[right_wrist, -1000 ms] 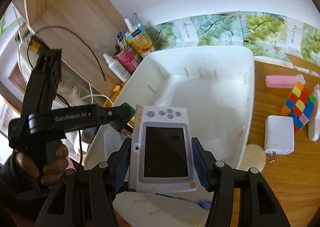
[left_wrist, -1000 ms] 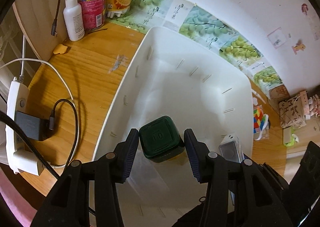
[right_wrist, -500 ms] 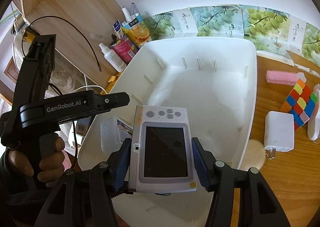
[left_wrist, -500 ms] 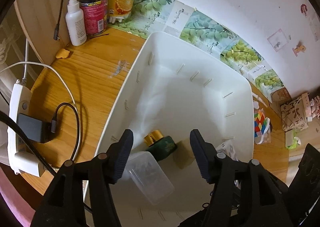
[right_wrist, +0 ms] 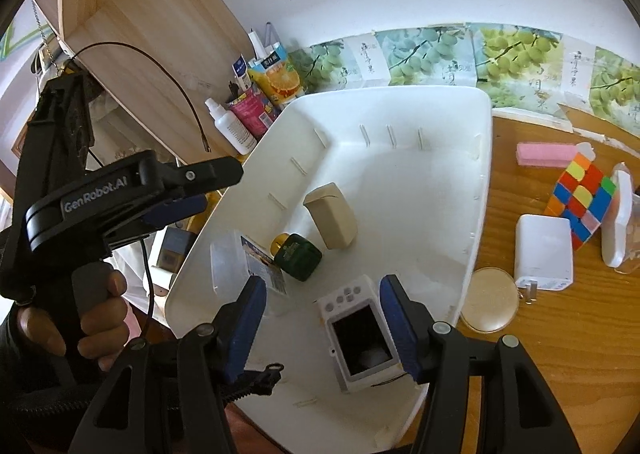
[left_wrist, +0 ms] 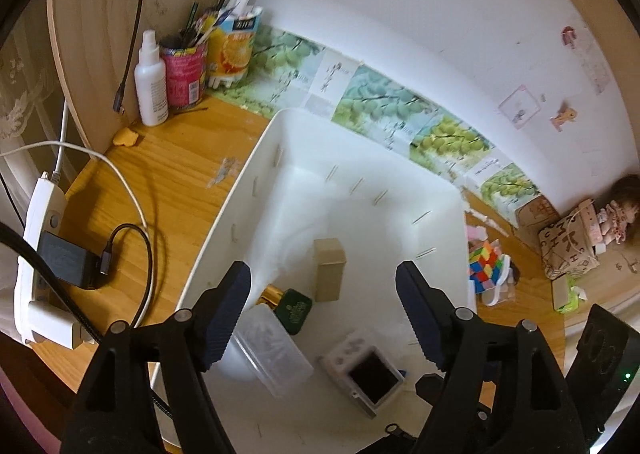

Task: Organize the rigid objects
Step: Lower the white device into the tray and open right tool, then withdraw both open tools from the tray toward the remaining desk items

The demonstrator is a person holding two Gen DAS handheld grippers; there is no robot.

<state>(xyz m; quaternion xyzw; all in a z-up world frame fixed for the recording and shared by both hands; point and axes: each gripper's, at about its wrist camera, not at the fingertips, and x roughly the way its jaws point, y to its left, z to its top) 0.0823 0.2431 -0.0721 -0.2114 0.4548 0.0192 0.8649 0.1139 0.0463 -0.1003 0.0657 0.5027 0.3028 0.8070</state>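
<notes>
Left claw point(left_wrist: 323, 304): pads spread wide, nothing between them. Its jaws have just been opening. The green perfume bottle point(left_wrist: 291, 307) lies on its side on the floor of the white bin point(left_wrist: 248, 178), gold cap toward the bin's left wall, beside a clear plastic box point(left_wrist: 272, 350) and a beige block point(left_wrist: 329, 268).

Right claw point(right_wrist: 322, 328): pads stand either side of the small white digital camera point(right_wrist: 358, 334). In the right wrist view the right pad looks to be at the camera's edge, while a gap shows on the left; whether any grip remains cannot be told. The left wrist view suggests the camera sits on the bin floor near the front corner, screen up, long axis running roughly along the claw's pointing line.

Remaining loose items all lie on the tabletop point(right_wrist: 520, 374) to the right of the bin: white charger point(right_wrist: 544, 252), colour cube point(right_wrist: 582, 200), pink block point(right_wrist: 546, 154), round disc point(right_wrist: 489, 304). Judgement: the right claw is the nearer one for these; the charger lies up and to the right of it, just past the bin's rim. The left claw would have to cross the bin.
</notes>
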